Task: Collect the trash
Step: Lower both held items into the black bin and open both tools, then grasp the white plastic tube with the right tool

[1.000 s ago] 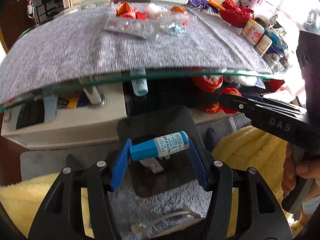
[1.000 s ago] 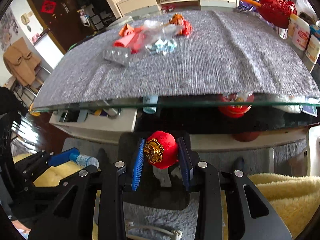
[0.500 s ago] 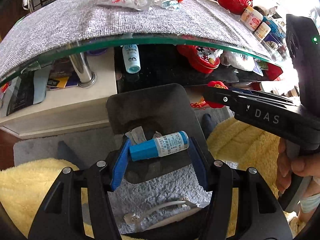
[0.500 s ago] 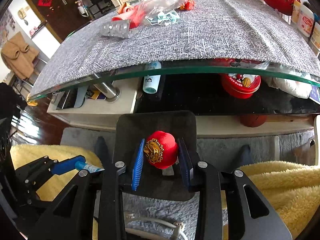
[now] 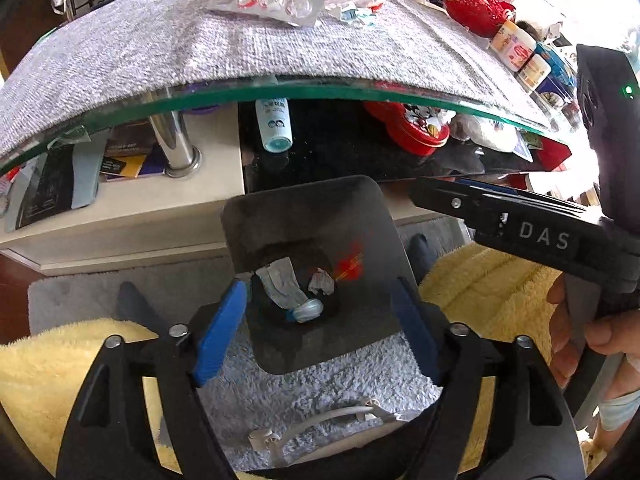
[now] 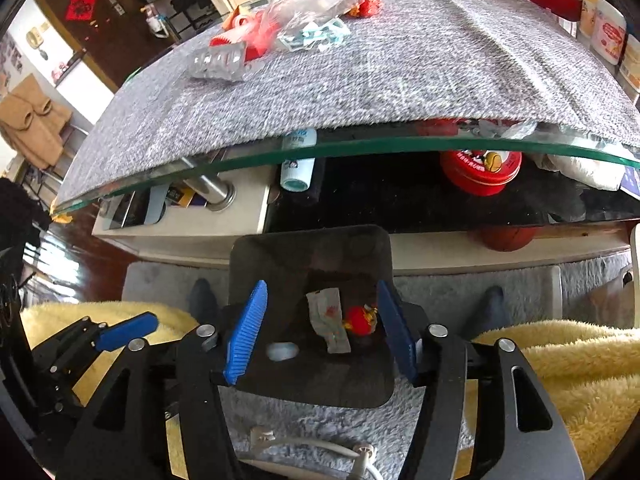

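Both tools, the left tool [image 5: 316,328] and right tool [image 6: 320,332], are spreading apart with nothing between them above the black bin [image 6: 256,256], where the red cap [image 6: 360,320] lies, yet hurrying back risks clipping the glass counter [image 6: 360,146] edge.

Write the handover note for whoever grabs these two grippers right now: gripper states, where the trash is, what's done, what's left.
Left gripper: over the black bin, jaws opening, nothing between them. The blue-capped tube it dropped is inside the bin.
Right gripper: also over the bin, jaws opening, empty. The red round item is in the bin beside a crumpled wrapper.
Done: both pieces released into the bin.
Left: the pile at the far side of the grey table mat: blister pack, clear plastic bag, red wrappers, light blue wrappers.
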Tool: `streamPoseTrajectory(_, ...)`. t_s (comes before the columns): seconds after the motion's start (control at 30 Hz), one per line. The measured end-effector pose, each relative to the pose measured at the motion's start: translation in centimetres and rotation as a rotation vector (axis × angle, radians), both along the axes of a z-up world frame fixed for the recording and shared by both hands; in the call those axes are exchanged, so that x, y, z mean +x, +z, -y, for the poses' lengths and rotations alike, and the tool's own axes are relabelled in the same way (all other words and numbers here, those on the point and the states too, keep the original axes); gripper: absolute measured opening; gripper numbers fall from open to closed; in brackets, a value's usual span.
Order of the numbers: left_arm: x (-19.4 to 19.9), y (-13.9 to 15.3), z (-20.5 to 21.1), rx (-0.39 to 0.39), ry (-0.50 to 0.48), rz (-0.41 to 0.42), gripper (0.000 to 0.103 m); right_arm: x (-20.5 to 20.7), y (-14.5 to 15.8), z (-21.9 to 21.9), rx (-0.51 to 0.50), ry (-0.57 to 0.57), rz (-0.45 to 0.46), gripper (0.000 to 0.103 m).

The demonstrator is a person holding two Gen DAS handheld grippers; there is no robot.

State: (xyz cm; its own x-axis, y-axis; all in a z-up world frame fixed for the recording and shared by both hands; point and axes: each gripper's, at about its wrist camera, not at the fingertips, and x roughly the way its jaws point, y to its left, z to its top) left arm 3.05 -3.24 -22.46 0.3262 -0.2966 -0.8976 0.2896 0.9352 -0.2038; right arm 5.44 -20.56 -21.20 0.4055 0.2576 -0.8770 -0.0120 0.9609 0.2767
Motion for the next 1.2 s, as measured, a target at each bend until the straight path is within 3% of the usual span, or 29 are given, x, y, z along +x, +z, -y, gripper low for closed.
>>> streamPoseTrajectory(0.03,0.1,0.2,-0.1,0.001,0.004,0.005,0.079,0.0,0.2,0.2,0.003,-0.008,0.006,0.074)
streamPoseTrajectory(0.13,0.3,0.5,-0.4,0.002,0.012,0.015,0.085,0.2,0.5,0.5,0.009,-0.017,0.012,0.081)
streamPoseTrajectory(0.4,1.0,1.7,-1.3,0.003,0.041,0.04,0.088,0.7,1.7,0.9,0.012,-0.026,0.033,0.081)
streamPoseTrajectory(0.6,2.2,3.0,-2.1,0.004,0.058,0.067,0.089,1.4,4.3,2.4,0.025,-0.065,0.09,0.081)
streamPoseTrajectory(1.2,9.5,7.4,-1.9,0.03,0.078,0.157,0.089,9.4,8.6,3.7,0.018,-0.092,0.177,0.081)
